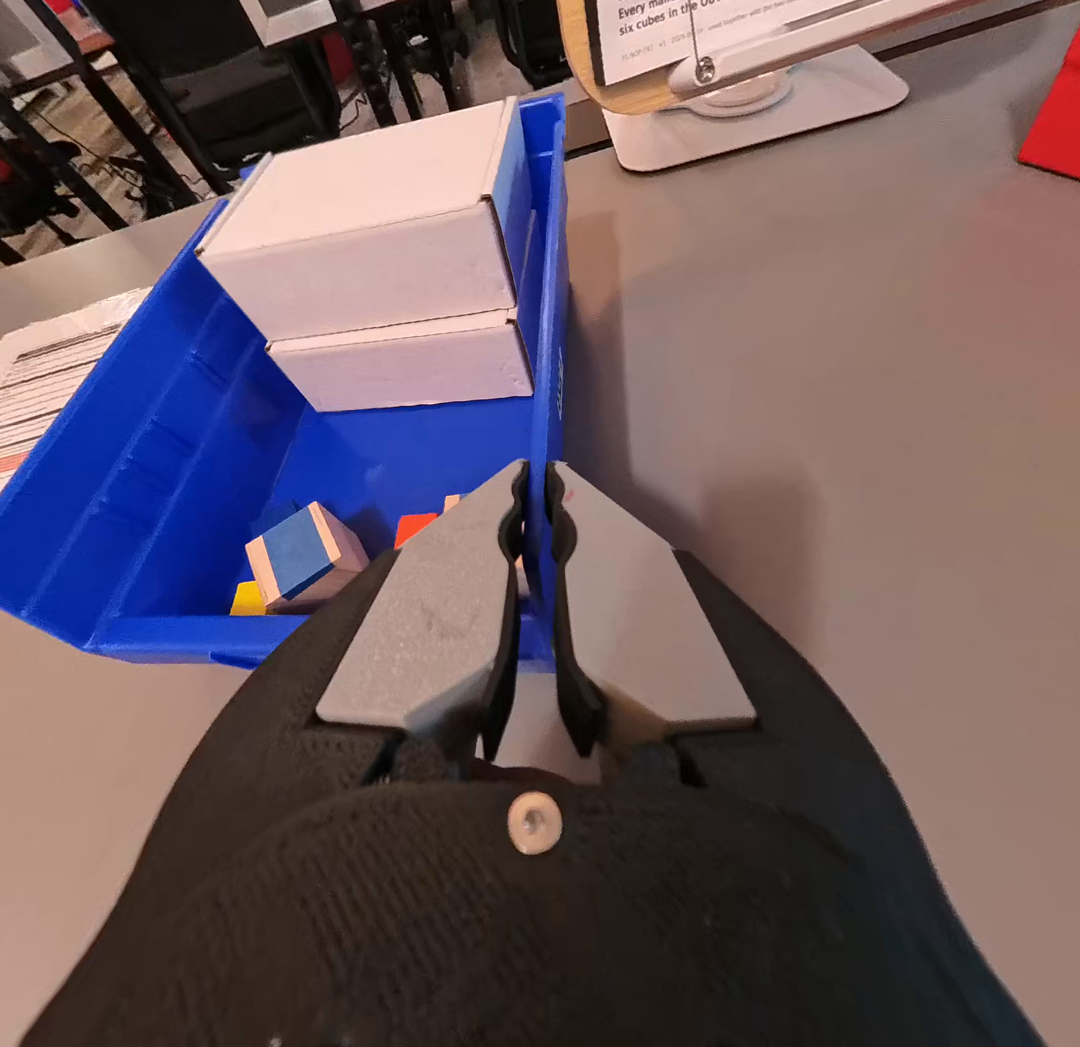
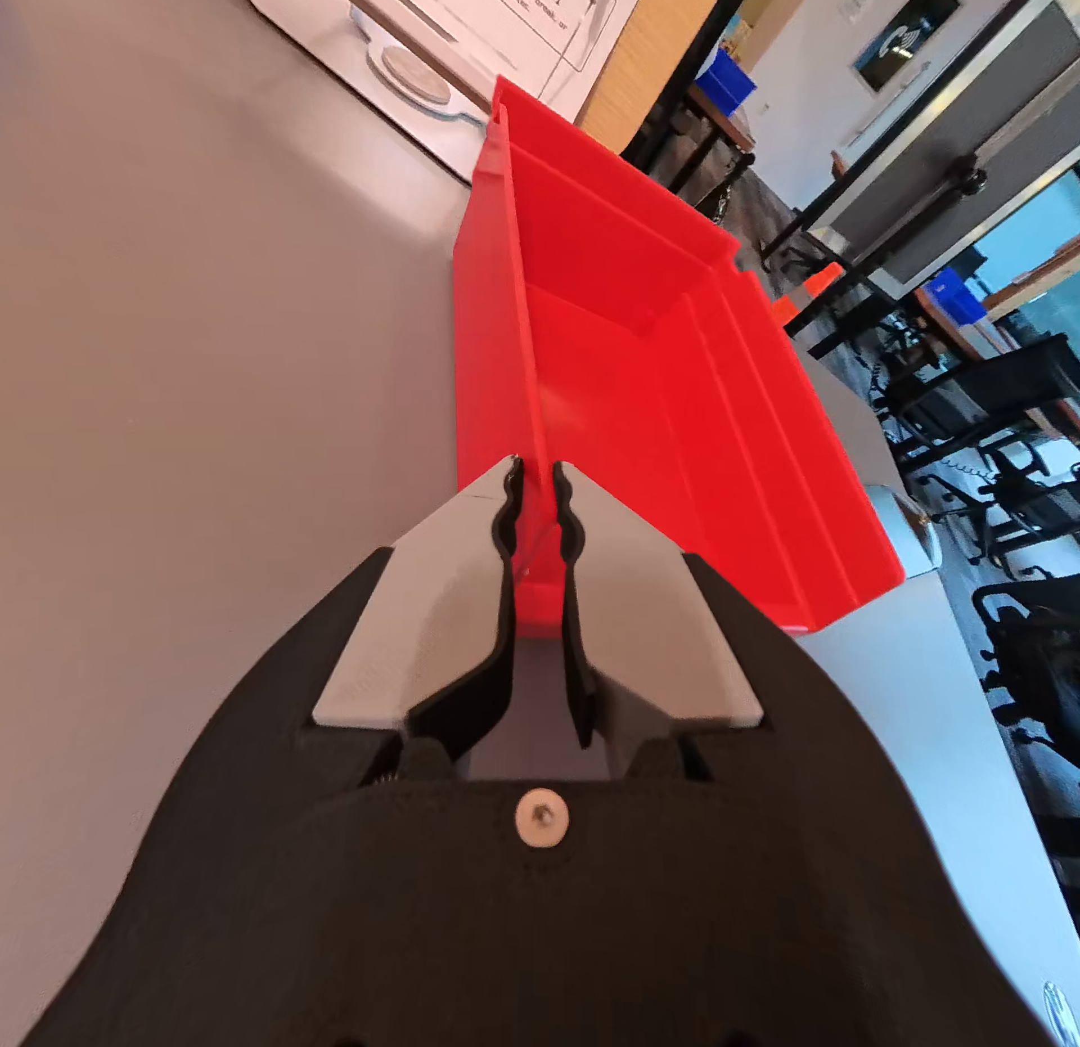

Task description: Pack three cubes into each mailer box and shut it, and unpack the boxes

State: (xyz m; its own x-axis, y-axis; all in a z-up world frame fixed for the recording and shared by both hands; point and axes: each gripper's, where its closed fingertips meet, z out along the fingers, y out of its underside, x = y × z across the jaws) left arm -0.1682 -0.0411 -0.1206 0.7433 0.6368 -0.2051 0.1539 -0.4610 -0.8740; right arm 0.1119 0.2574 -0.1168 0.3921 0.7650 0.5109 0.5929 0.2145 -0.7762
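Gripping the right-hand wall of the blue bin [image 1: 146, 434], the left tool [image 1: 537, 472] sits at the lower centre of the left wrist view with its jaws narrow, one on each side of the thin plastic wall. The bin occupies the left half of that frame and rests on the grey surface [image 1: 818, 434]. Two closed white mailer boxes [image 1: 374, 247] are stacked at the bin's far end, the upper one offset toward the top of the frame. At the bin's near end, low in the frame, lie loose cubes: a blue-faced wooden cube [image 1: 301, 554] tilted on top, a yellow cube [image 1: 246, 599] just beside its lower left corner, and an orange-red cube [image 1: 415, 528] partly hidden behind the left finger. A stack of flat cardboard [image 1: 47, 370] lies at the left edge, beside the bin. An instruction sign on a white stand [image 1: 760, 107] stands at the upper right. In the right wrist view, the right tool [image 2: 537, 472] is likewise narrow, clamped on the left-hand wall of the red bin [image 2: 730, 434], which extends from centre toward the upper middle of the frame and shows nothing inside. The same sign stand [image 2: 327, 19] appears at the upper left, beyond the red bin.
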